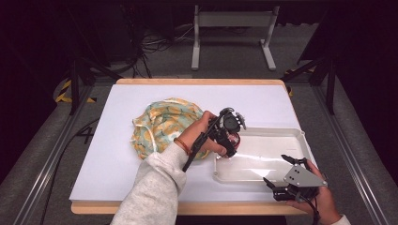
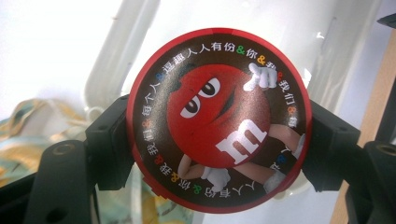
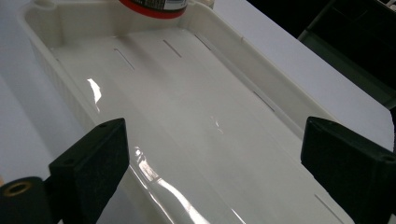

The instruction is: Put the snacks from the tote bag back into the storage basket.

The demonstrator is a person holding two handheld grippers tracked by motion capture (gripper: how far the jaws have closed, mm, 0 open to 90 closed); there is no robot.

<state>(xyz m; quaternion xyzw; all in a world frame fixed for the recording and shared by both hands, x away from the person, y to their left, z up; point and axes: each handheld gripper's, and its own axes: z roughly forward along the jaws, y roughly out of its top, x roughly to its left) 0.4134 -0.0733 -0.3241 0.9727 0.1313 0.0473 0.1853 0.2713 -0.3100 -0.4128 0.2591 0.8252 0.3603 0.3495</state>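
Observation:
A round red tin (image 2: pixel 217 119) with a cartoon candy figure and a ring of printed characters on its lid sits between the two black jaws of my left gripper (image 2: pixel 218 154), which is shut on its rim. In the high view my left gripper (image 1: pixel 230 139) holds the tin (image 1: pixel 236 139) over the left end of a white plastic tray (image 1: pixel 300 137). The tin's red edge (image 3: pixel 152 7) shows at the far end of the tray (image 3: pixel 201 116) in the right gripper view. My right gripper (image 1: pixel 277 170) stands open at the tray's near right corner, jaws wide with nothing between them (image 3: pixel 215 158).
A patterned green and yellow cloth bag (image 1: pixel 162 124) lies on the white table sheet (image 1: pixel 112 154) left of the tray, its fabric (image 2: pixel 28 140) also behind the left jaw. A white metal stand (image 1: pixel 232 28) is on the floor beyond the table.

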